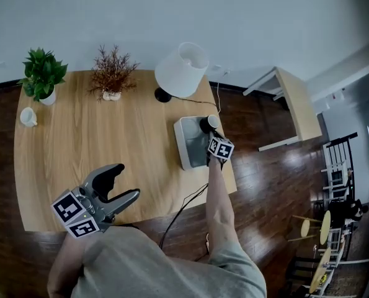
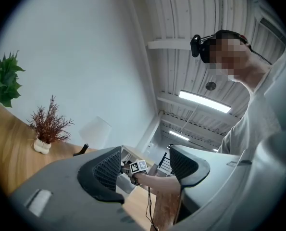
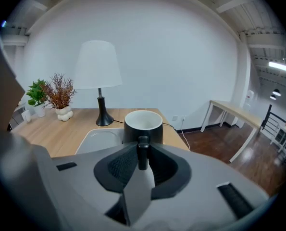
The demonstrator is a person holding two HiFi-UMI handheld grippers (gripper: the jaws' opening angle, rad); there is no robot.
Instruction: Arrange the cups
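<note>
The right gripper (image 3: 142, 154) is pinching the black cup (image 3: 143, 125) by its handle at the tray (image 1: 185, 144). The left gripper (image 2: 145, 170) is gaping empty, and the white cup (image 1: 28, 117) is sitting unplaced.

Wooden surface (image 1: 79, 154), light finish. Far edge carries, left to right: green plant (image 1: 43, 73) in a white pot, dried reddish plant (image 1: 113, 73) in a white pot, lamp (image 1: 181, 70) with white shade and black base. Black cable (image 1: 184, 207) runs off the near edge. Light side table (image 1: 296, 104) stands apart on the dark wooden floor (image 1: 265, 185).
</note>
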